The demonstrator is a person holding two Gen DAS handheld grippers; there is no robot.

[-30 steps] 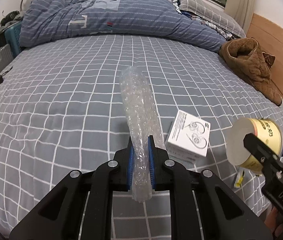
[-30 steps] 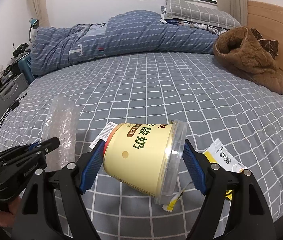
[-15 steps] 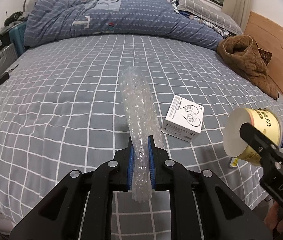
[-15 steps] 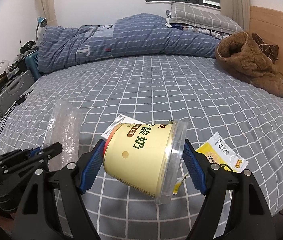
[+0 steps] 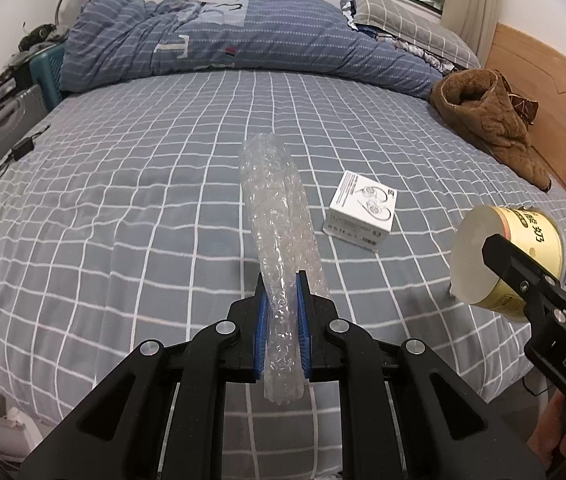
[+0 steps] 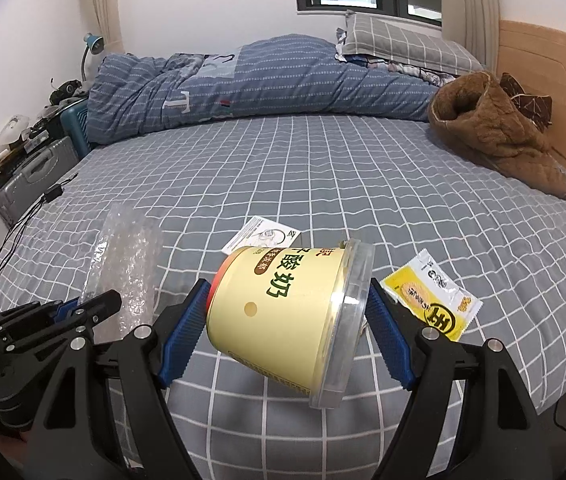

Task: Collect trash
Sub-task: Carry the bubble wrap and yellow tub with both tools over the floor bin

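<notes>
My left gripper (image 5: 282, 280) is shut on a long roll of clear bubble wrap (image 5: 275, 208) and holds it above the grey checked bed (image 5: 123, 200); the wrap also shows in the right wrist view (image 6: 127, 256). My right gripper (image 6: 287, 304) is shut on a yellow yogurt tub (image 6: 283, 312), held on its side above the bed; the tub also shows in the left wrist view (image 5: 511, 256). A white earphone box (image 5: 363, 210) lies on the bed between the grippers. A yellow snack wrapper (image 6: 431, 296) lies on the bed right of the tub.
A rolled blue duvet (image 5: 223, 44) and a grey pillow (image 6: 403, 44) lie at the far side. A brown jacket (image 6: 495, 136) lies by the wooden headboard (image 6: 555, 92). A grey suitcase (image 6: 31, 180) and a cable (image 6: 23, 224) are at the left edge.
Both grippers have pulled back and risen from the bed with their loads. The white box and the yellow wrapper now show more fully on the bed.
</notes>
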